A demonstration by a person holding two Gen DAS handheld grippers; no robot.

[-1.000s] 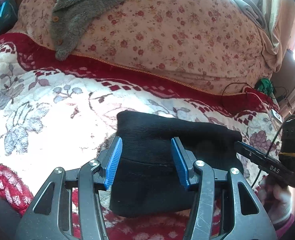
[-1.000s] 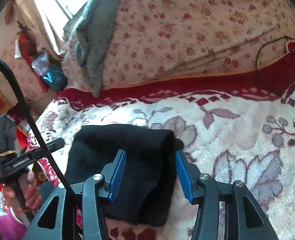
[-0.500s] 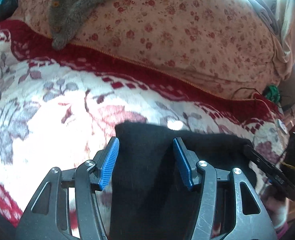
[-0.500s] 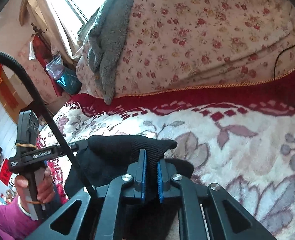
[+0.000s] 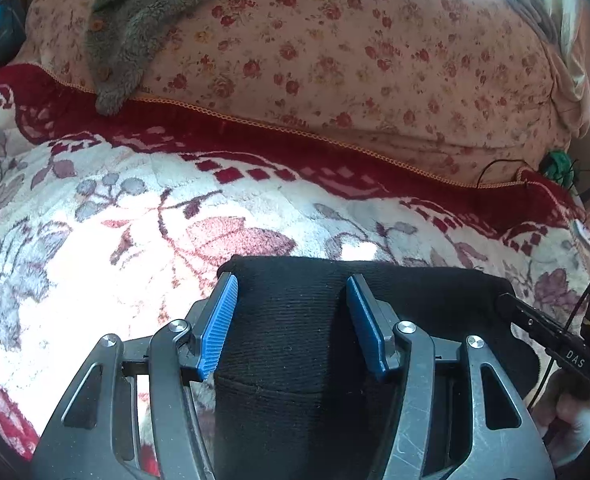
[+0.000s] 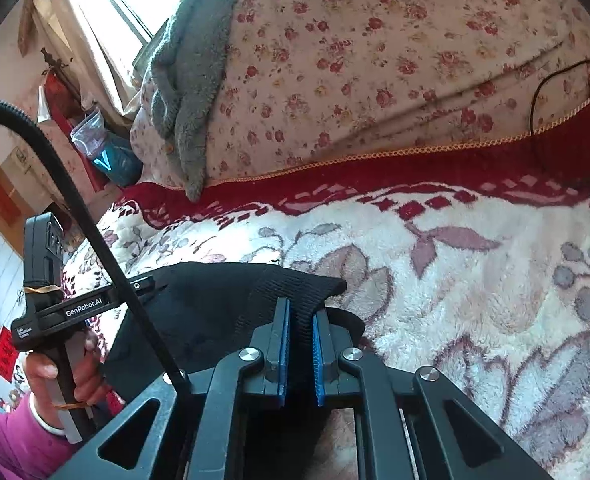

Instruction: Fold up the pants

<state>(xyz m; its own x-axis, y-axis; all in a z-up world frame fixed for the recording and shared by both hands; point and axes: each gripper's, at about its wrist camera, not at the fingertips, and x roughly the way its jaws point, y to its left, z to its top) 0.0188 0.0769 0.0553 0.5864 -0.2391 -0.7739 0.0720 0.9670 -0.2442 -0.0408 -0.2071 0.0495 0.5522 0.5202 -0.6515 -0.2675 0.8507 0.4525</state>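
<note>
While right tool (image 6: pixel 300 354) pinches pants (image 6: pixel 215 304), left tool (image 5: pixel 291 328) straddles them.

Plush blanket (image 5: pixel 95 240): white pile with grey and pink leaf pattern, dark red border on the far side. Floral quilt (image 5: pixel 375 60): cream with small red roses, heaped high just beyond the red border. Grey fleece garment (image 5: pixel 135 20): draped over the quilt's left slope, end touching the border. Black cable (image 6: pixel 543 92): looped at far right. Teal bag (image 6: pixel 115 164): far left, beside the bed.
</note>
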